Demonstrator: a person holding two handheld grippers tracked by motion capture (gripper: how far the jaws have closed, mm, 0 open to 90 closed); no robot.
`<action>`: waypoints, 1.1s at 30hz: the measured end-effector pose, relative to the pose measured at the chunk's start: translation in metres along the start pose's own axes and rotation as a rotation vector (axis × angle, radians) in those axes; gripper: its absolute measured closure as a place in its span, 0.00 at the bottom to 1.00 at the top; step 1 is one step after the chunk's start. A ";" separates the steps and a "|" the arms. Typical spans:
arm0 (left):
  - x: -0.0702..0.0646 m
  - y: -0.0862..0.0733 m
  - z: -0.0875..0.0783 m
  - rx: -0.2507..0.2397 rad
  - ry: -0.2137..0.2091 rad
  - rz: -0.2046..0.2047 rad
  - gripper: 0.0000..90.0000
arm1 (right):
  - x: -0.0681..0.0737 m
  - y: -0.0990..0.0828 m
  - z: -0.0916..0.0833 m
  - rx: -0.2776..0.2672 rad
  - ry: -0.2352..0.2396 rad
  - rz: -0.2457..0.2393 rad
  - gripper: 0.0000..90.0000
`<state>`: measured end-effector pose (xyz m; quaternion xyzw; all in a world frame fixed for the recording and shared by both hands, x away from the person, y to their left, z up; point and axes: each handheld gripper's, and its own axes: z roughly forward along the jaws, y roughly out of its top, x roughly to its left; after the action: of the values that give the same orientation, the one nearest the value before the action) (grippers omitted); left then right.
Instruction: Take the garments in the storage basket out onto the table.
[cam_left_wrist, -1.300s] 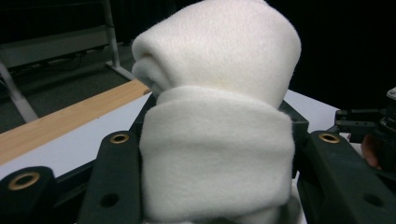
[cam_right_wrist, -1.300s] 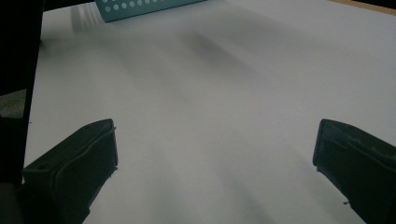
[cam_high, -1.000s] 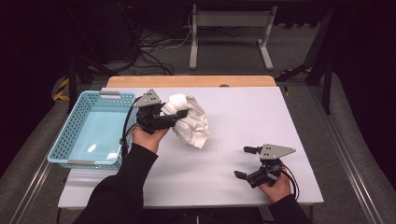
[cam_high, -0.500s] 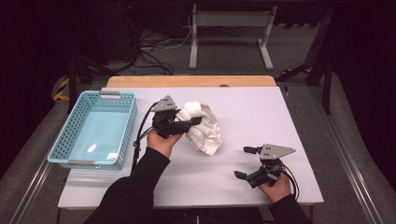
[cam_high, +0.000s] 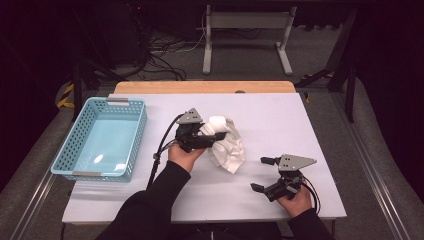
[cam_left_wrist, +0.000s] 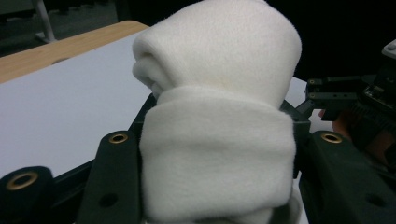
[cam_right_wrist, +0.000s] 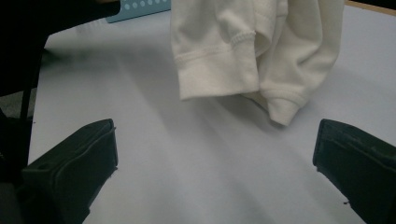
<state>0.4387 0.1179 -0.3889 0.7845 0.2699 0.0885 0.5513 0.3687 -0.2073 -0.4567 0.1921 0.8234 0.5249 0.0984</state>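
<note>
- Cream-white fleece garment (cam_high: 227, 145), bunched and folded: held up near the middle of the white table (cam_high: 300, 125), lower folds hanging down toward the tabletop. In the right gripper view two ribbed hems (cam_right_wrist: 219, 56) dangle just above the surface.
- Left gripper (cam_high: 207, 137): jaws clamped on a thick wad of the fleece; in the left gripper view the cloth (cam_left_wrist: 219, 140) fills the space between both black jaws and bulges above them.
- Right gripper (cam_high: 262, 175): jaws spread wide, nothing between them, low over the table's near right part, well apart from the garment and pointing toward it.
- Light-blue perforated plastic basket (cam_high: 80, 150): at the table's left edge, to the left of the left gripper, apart from the garment.
- Bare wooden strip (cam_high: 200, 87) along the table's far edge.
</note>
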 end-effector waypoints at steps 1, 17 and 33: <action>0.000 -0.001 0.001 0.001 0.000 -0.008 0.55 | 0.000 0.000 0.000 0.000 0.000 0.000 0.01; 0.019 -0.008 0.009 0.064 0.102 -0.007 0.33 | 0.000 0.000 0.000 0.001 0.000 0.000 0.01; 0.045 -0.017 0.000 0.157 0.235 -0.049 0.09 | 0.000 0.000 0.000 0.005 -0.001 0.001 0.01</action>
<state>0.4713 0.1458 -0.4117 0.8027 0.3577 0.1449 0.4547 0.3690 -0.2070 -0.4571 0.1929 0.8247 0.5225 0.0983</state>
